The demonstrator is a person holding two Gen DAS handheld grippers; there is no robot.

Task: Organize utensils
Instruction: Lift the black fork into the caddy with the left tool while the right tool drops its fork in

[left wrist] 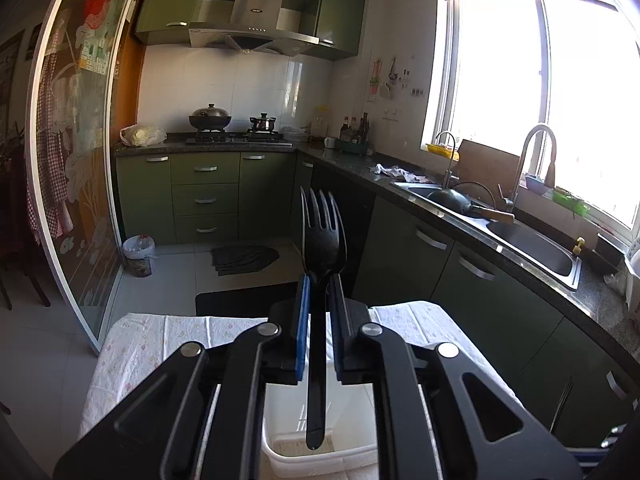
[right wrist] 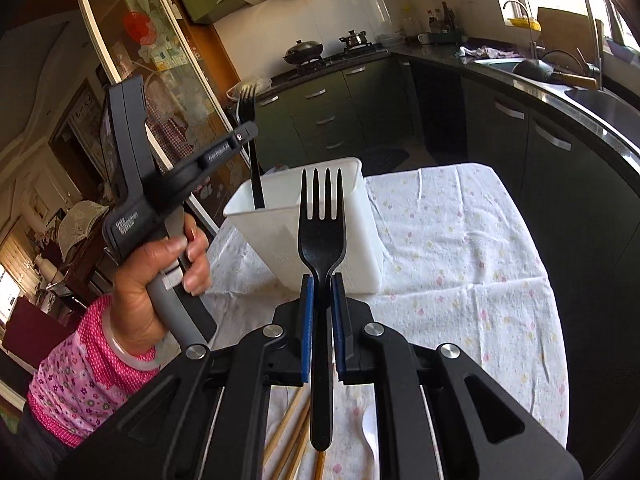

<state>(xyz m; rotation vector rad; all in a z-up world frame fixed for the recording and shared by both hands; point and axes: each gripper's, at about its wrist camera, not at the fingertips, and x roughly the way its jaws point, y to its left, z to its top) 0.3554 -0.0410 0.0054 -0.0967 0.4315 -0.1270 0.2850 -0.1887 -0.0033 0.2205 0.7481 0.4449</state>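
Observation:
My left gripper point(left wrist: 319, 280) is shut on a black plastic fork point(left wrist: 322, 236), tines up, its handle end hanging just above the white utensil holder point(left wrist: 320, 458). In the right wrist view the left gripper point(right wrist: 250, 128) holds that fork point(right wrist: 248, 106) with its handle dipping into the white holder point(right wrist: 364, 232) on the table. My right gripper point(right wrist: 321, 280) is shut on a second black fork point(right wrist: 322, 232), tines up, in front of the holder. Wooden chopsticks point(right wrist: 292, 436) and a white spoon point(right wrist: 370, 428) lie on the cloth below the right gripper.
The table has a white floral cloth point(right wrist: 460, 260). A dark counter with a steel sink point(left wrist: 532, 244) runs along the right. Green cabinets point(left wrist: 206, 200) and a stove with pots stand at the back. A glass sliding door point(left wrist: 80, 152) is at the left.

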